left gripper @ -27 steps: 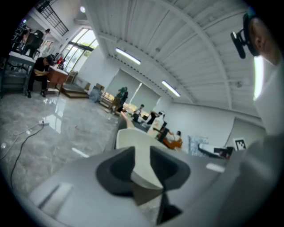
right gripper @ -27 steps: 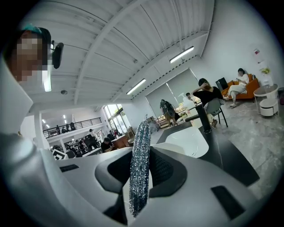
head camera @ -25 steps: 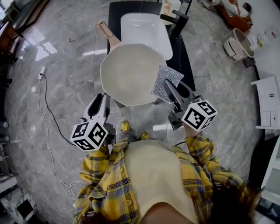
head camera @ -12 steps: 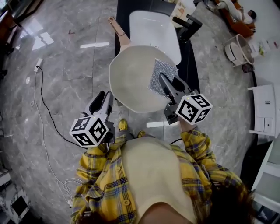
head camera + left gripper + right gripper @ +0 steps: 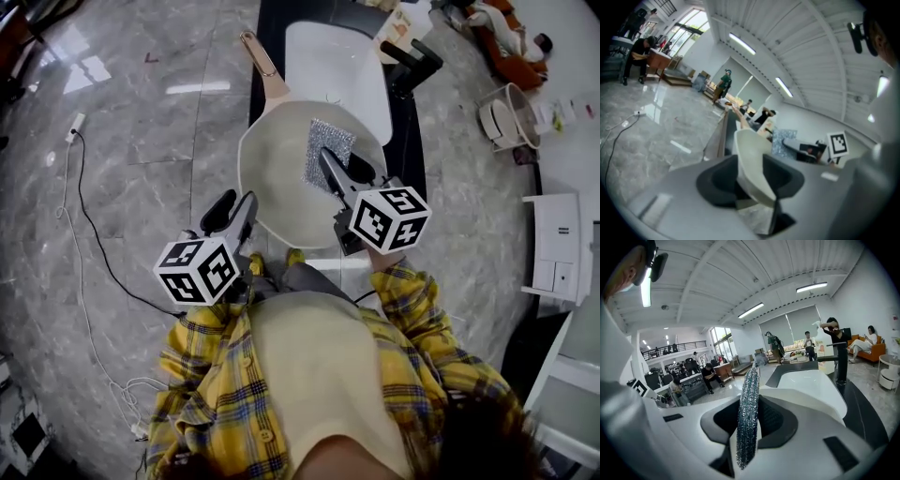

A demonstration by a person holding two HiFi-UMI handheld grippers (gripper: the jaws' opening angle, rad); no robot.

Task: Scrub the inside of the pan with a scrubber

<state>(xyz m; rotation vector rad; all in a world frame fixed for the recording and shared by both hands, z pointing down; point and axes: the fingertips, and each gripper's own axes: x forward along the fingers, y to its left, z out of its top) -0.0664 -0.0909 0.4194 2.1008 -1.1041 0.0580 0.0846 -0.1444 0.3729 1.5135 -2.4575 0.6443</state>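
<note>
Head view: one pan (image 5: 281, 183), one scrubber (image 5: 330, 139), two grippers. Left gripper (image 5: 244, 208) has just been opening; its jaws stand wide, with the pan's near rim between them. Right gripper (image 5: 328, 162) pinches the scrubber tight over the pan's inside.

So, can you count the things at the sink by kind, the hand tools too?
Cream frying pan with tan handle: 1
Silver glittery square scrubber: 1
White sink basin: 1
Black faucet: 1
Two-jaw tools: 2 (left tool jaws just opening, pan rim between them; right tool clamps the scrubber)
Total: 6
</note>
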